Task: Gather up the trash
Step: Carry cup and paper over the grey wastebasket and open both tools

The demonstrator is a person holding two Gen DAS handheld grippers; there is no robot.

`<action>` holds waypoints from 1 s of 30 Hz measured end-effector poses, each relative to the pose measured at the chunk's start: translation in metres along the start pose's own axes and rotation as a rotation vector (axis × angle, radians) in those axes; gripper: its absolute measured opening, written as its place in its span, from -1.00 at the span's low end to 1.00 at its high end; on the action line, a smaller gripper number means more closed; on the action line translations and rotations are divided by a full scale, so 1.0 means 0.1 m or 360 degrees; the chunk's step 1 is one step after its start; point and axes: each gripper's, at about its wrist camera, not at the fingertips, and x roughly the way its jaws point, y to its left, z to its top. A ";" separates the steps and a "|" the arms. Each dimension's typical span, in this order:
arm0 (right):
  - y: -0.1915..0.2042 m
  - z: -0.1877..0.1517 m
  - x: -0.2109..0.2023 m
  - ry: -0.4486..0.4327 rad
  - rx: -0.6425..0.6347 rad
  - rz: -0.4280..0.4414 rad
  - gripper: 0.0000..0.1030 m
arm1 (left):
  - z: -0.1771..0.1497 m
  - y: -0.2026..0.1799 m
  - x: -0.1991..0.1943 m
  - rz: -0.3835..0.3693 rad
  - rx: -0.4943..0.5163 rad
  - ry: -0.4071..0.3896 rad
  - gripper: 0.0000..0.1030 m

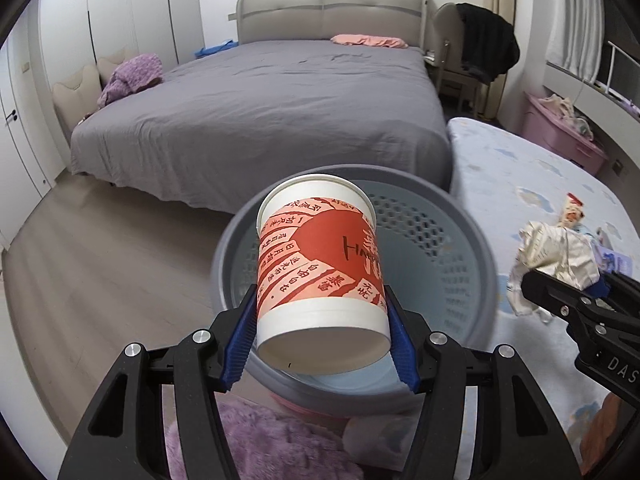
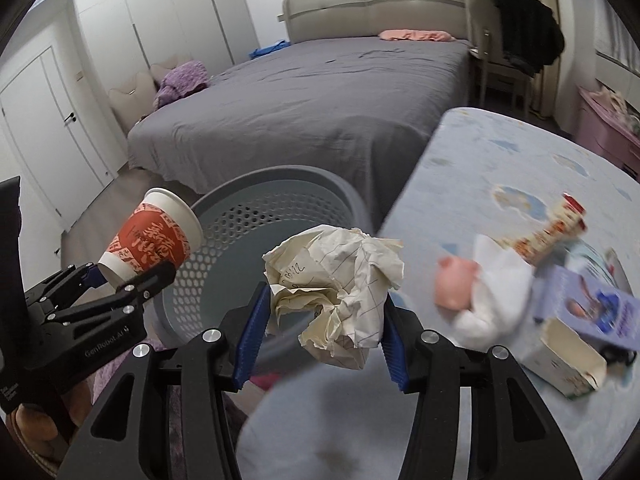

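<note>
The left gripper (image 1: 322, 334) is clamped on a red-and-white paper cup (image 1: 320, 276), its blue pads (image 1: 242, 340) pressing the cup's lower sides. The cup is tipped away from the camera, base toward the lens and mouth pointing out over the bin (image 1: 460, 240) — from the right wrist view it hangs above the bin's left rim, mouth toward the opening. What is inside the cup cannot be told.

The bin is a round grey basket with perforated walls, standing on the floor between the bed (image 1: 280, 100) and the mat (image 1: 520, 184). The part of its inside that shows looks bare, a pale bottom and holed wall; much of it is hidden behind the cup and the paper.

The right gripper (image 2: 322, 336) is closed on a crumpled ball of lined paper (image 2: 336, 292), held between its blue pads (image 2: 252, 332) near the bin's right rim, about over the edge where bin meets mat.

On the patterned mat to the right lie more items, blurred: a purple carton (image 2: 584, 320) on its side with its open end toward the camera, a striped wrapper (image 2: 556, 228), and a white-and-pink wad (image 2: 476, 292) just beside the carton.
</note>
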 end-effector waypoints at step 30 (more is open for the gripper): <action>0.25 0.23 0.32 0.0007 -0.0055 0.0004 0.40 | 0.01 0.32 0.20 0.0059 -0.0104 0.0058 0.44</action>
